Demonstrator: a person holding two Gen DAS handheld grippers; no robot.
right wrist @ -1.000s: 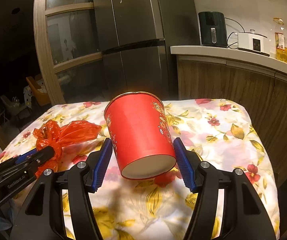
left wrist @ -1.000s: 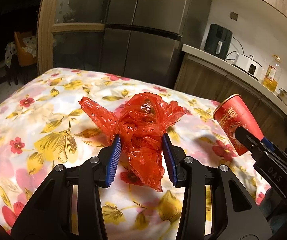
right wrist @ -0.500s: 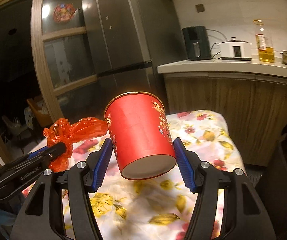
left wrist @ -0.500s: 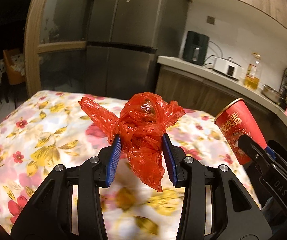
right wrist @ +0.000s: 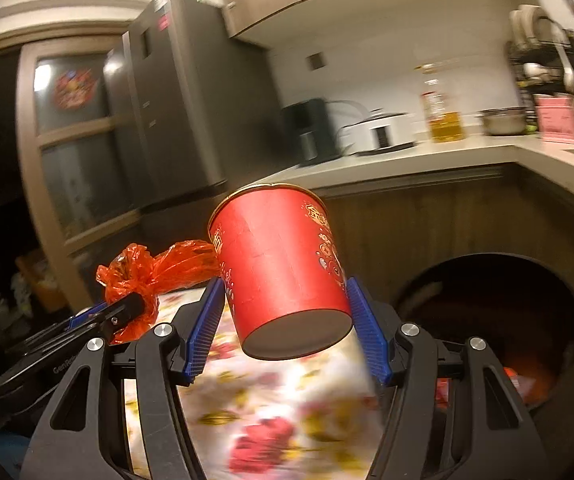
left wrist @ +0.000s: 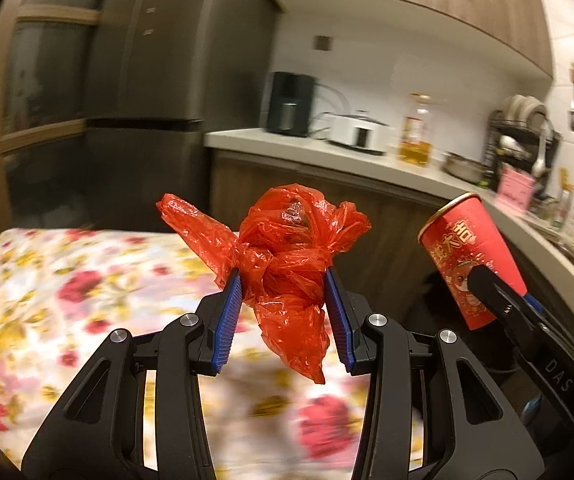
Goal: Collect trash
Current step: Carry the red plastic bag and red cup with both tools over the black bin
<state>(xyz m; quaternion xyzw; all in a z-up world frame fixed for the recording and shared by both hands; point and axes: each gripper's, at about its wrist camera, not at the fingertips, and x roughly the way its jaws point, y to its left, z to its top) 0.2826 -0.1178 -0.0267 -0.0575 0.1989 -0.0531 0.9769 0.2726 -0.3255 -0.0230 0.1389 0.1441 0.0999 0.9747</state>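
Note:
My left gripper [left wrist: 283, 300] is shut on a crumpled red plastic bag [left wrist: 287, 256] and holds it in the air above the flowered tablecloth [left wrist: 67, 300]. My right gripper [right wrist: 285, 308] is shut on a red paper cup [right wrist: 283, 268], tilted with its base toward the camera. The cup also shows at the right of the left wrist view [left wrist: 471, 264], and the bag at the left of the right wrist view [right wrist: 143, 280]. A dark round trash bin [right wrist: 487, 320] with some trash inside stands low at the right, off the table's edge.
A wooden counter [left wrist: 327, 152] runs behind, with a black appliance [left wrist: 291, 104], a white cooker [left wrist: 357, 132] and an oil bottle [left wrist: 417, 136]. A grey fridge [left wrist: 143, 92] stands at the back left. A dish rack [left wrist: 527, 136] is at the far right.
Both grippers have lifted and swung to the right with the bag and the cup, away from the table's middle. The trash bin has come into the right wrist view.

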